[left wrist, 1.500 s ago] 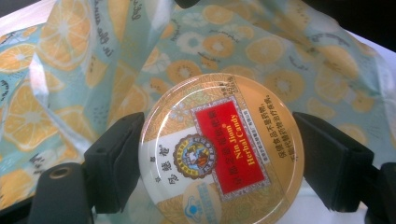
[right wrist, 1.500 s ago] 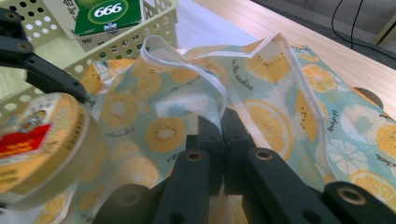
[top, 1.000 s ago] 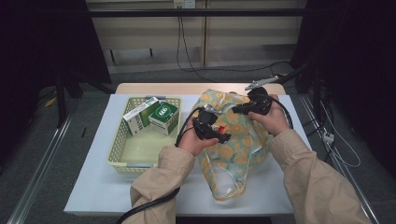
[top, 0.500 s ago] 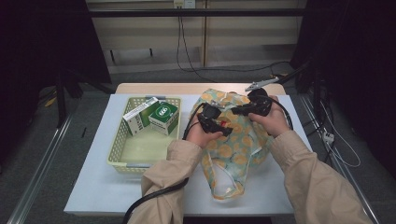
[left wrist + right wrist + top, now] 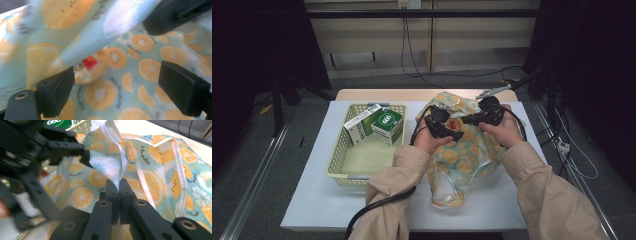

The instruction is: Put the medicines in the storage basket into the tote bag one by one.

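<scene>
Yellow basket (image 5: 343, 162) at left holding two green-and-white boxes (image 5: 375, 123), crumpled orange-slice print cloth bag (image 5: 462, 150) at right, right gripper (image 5: 119, 185) pinching its edge, left gripper (image 5: 116, 85) wide open, holding nothing

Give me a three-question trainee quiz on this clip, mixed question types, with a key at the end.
1. True or false: the right tool is shut on a fold of the fruit-print cloth.
2. The left tool has its jaws: A) open over the cloth, B) shut on a box, C) shut on the basket rim.
3. What lies in the yellow basket?

Key:
1. True; the right gripper view shows the fold pinched between closed jaws.
2. A; the left gripper view shows the jaws wide apart with cloth behind.
3. Two boxes, a green box and a white and green box, at its far end.
</scene>
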{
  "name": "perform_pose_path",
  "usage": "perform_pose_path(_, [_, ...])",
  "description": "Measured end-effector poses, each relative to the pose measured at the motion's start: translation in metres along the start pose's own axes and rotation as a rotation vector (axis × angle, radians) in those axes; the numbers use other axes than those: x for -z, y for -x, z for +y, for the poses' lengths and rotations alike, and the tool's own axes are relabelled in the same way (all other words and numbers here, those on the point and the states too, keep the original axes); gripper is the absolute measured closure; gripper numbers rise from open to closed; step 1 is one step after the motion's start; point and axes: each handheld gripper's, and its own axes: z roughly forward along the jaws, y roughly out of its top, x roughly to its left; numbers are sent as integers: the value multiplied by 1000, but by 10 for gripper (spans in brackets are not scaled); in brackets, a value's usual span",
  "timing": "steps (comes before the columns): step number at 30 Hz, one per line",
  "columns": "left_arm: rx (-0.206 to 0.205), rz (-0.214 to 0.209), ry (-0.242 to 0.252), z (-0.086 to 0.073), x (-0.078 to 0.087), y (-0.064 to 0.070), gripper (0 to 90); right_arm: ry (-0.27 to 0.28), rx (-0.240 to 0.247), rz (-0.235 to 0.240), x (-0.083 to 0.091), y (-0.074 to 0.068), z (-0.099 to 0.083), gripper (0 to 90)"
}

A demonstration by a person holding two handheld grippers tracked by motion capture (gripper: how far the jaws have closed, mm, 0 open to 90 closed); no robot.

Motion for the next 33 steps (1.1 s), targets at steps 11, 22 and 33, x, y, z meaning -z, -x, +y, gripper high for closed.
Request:
perform_pose_path(11, [3,-8,-1,-7,55,-10,128,-24,6,-8,-6,-7,-5,899])
perform_pose_path(22, [5,8,-12,-21,100,-32,122,-31,11,-12,-7,-10,-6,899])
perform_pose_path(33, [32,64,-15,-37,128,-62,110,-34,11,-20,-5,-9,-7,899])
